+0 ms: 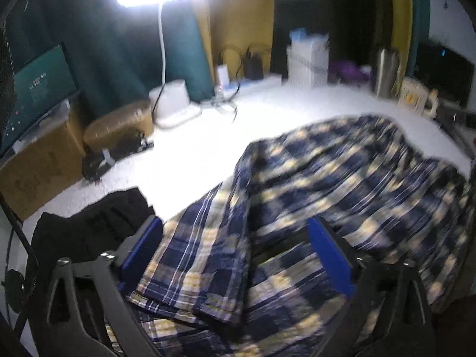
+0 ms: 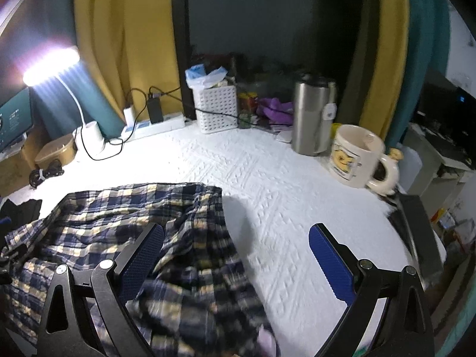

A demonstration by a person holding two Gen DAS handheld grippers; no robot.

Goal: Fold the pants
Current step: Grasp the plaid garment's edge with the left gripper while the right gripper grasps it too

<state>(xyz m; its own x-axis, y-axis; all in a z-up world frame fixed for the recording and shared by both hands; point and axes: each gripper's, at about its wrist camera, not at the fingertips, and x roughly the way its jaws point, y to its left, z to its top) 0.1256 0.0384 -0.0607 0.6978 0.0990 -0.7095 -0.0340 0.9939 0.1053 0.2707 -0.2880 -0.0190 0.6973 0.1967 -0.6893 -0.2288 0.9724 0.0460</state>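
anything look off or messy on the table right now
The plaid pants lie rumpled and bunched, not flat, on the white table cover. A black garment sits crumpled at their left end. Nothing looks spilled or damaged; the mug stands upright.

We note navy-and-cream plaid pants [image 1: 312,178], blue gripper pads [image 2: 330,261], white textured table cover [image 2: 282,184], mustard and teal curtains [image 2: 119,44], cream mug [image 2: 354,154].

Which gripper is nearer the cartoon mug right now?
Right. The right gripper hovers over the bare tabletop toward the mug; the left gripper is over the plaid pants, farther away.
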